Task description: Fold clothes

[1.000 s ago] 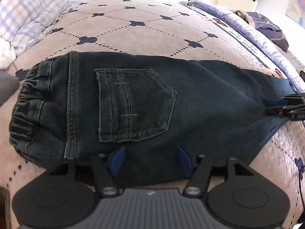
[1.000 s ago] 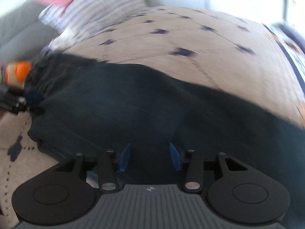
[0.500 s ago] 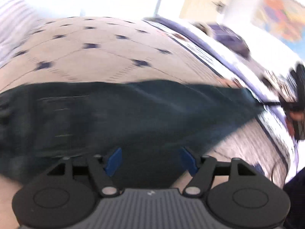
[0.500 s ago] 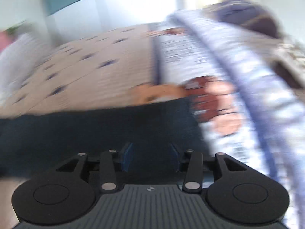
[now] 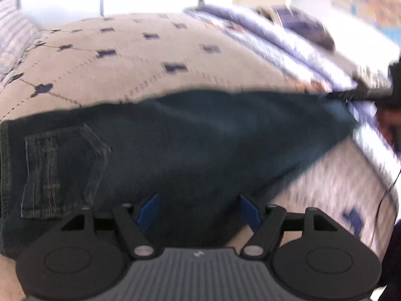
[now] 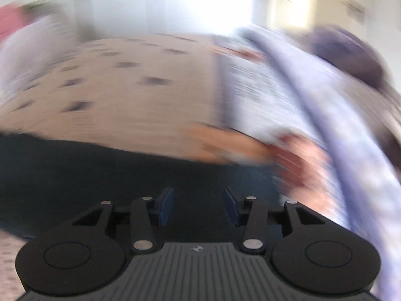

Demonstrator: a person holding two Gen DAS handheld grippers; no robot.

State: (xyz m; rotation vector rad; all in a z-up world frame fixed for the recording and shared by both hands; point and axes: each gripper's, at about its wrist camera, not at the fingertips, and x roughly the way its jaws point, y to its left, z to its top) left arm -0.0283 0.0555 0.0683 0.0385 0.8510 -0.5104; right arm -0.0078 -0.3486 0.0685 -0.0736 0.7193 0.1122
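1. A pair of dark blue denim jeans [image 5: 180, 150] is seen spread across a beige quilted bedspread with dark cross-shaped motifs [image 5: 140, 70], with a stitched back pocket [image 5: 62, 170] facing up at the left of the jeans in the left wrist view.
2. The left gripper [image 5: 198, 210] is held at the near edge of the jeans, its blue-padded fingers [image 5: 150, 210] set wide apart with denim lying between them.
3. The right gripper [image 6: 198, 205] is shown with its jaws apart and dark denim [image 6: 100, 180] between and ahead of them; whether the cloth is pinched cannot be told.
4. In the left wrist view, that right gripper [image 5: 351, 95] is seen at the far right tip of the jeans.
5. Beyond that end of the jeans, a lilac patterned blanket [image 5: 275, 37] is visible, heavily blurred.
6. Left of the jeans, a striped pillow [image 5: 15, 32] is partly seen.
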